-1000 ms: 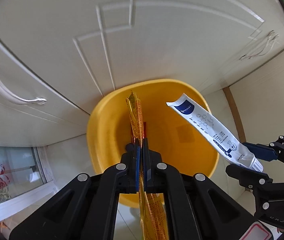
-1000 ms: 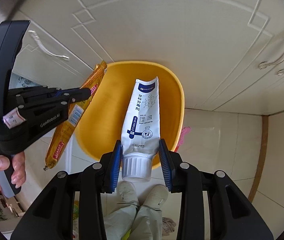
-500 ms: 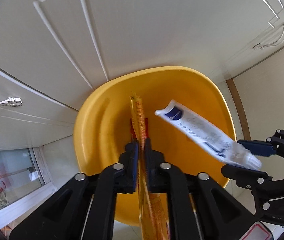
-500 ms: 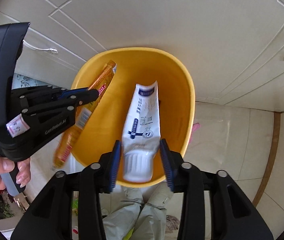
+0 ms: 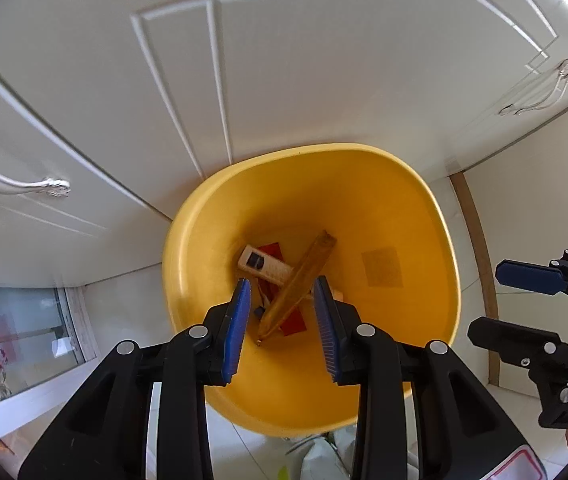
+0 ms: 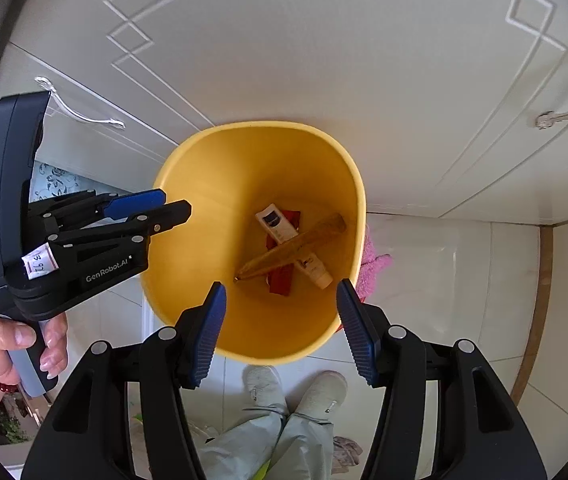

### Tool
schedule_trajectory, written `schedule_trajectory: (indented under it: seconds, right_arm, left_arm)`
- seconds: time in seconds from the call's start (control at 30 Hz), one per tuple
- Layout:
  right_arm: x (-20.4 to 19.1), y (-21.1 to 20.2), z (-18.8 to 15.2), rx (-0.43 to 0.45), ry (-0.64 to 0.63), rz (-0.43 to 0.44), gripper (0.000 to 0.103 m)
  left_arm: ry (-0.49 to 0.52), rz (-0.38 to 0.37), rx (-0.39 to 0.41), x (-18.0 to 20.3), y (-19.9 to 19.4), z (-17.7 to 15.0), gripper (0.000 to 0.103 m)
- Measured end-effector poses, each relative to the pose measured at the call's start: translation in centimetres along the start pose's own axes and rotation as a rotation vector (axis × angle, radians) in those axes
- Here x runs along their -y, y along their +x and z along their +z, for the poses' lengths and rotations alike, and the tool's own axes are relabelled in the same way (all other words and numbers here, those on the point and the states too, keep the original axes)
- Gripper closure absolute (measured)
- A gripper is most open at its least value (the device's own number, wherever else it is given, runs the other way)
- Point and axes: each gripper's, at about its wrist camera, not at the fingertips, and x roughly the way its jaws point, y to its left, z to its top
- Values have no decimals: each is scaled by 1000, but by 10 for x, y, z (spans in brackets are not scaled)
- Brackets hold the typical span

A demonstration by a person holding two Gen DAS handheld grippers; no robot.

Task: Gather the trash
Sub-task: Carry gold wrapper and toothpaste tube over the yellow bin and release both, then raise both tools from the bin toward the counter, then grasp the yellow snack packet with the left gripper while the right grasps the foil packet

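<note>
Left fingers (image 5: 240,326): parted, nothing between the pads; the jaws have just been opening, which frees the load over the bin.
Right fingers (image 6: 358,338): parted wider, also empty; the jaws have just been opening for the same reason.
Left gripper (image 5: 282,326): points steeply down over the bin mouth, so a released item falls inside and not on the floor.
Right gripper (image 6: 282,330): same downward aim, near the front rim; seen from the left wrist it stands at the right, clear of the opening.
Wrapper (image 6: 290,248): long orange pack, lies slantwise on the bin bottom, across the tube.
Tube (image 6: 294,246): white, cap end toward the front wall, partly under the wrapper.
Red scrap (image 6: 282,280): flat on the bottom beneath both.
Bin (image 6: 188,168): yellow, open top, set against the cabinet doors (image 6: 324,60); its back rim is just beside the door.
Hand (image 6: 8,350): wraps the left gripper's handle.
Status: judged, this drop is complete; both grippers are free for further trash.
</note>
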Motion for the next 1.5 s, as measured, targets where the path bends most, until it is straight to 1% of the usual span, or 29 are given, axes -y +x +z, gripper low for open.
schedule_trajectory:
  seconds: [0.13,0.23,0.3,0.4,0.5,0.57,0.63,0.73,0.77,0.8,0.83,0.87,0.93,1.07,1.17,1.3,1.37,1.43,1.5]
  right_arm:
    - [-5,-20,-6,27,10,5,45]
    - [-18,-31,-9,54,16,4,45]
    - [-25,-46,-14,74,14,0,45]
    - [-33,-72,-22,107,11,-16,45]
    - [-41,-99,-26,152,2,-59,45]
    - [-50,-123,-31,202,-13,-109,45]
    - [-59,-144,-31,258,-30,-159,45]
    - [-71,-174,-31,336,-42,-212,44]
    - [-74,-182,-31,355,-43,-216,44]
    - [-78,-190,-31,376,-41,-220,42]
    - [-81,-202,-30,406,-37,-223,37]
    - [-84,-210,-30,422,-33,-220,34]
    - [-90,-226,-29,461,-24,-215,33]
    - [-98,-246,-19,517,-13,-205,32]
    - [-109,-255,-10,548,-20,-203,32]
    - [-121,-264,8,568,-45,-198,31]
    - [-127,-264,23,580,-56,-191,29]
    - [-128,-264,35,586,-68,-185,26]
    - [-130,-262,52,587,-79,-176,25]
  left_arm:
    - [-6,-1,18,3,-20,-5,70]
    - [-15,-7,36,2,-37,-8,70]
    - [-15,-5,51,6,-52,-11,70]
    - [-12,0,77,9,-76,-16,70]
    - [-16,12,108,11,-103,-21,70]
    - [-22,22,133,11,-124,-26,70]
    - [-33,38,158,13,-145,-29,67]
    - [-49,40,205,15,-176,-33,66]
    - [-51,40,221,15,-186,-34,66]
    - [-52,43,237,16,-194,-34,64]
    - [-53,43,254,15,-202,-35,63]
    - [-54,42,271,15,-212,-35,63]
    - [-51,43,293,15,-227,-33,63]
    - [-40,48,343,9,-255,-23,63]
    - [-28,65,378,3,-270,-13,59]
    - [-36,81,404,-12,-285,6,58]
    - [-39,92,413,-19,-292,13,56]
    - [-47,105,422,-27,-294,22,50]
    - [-56,113,424,-37,-296,35,50]
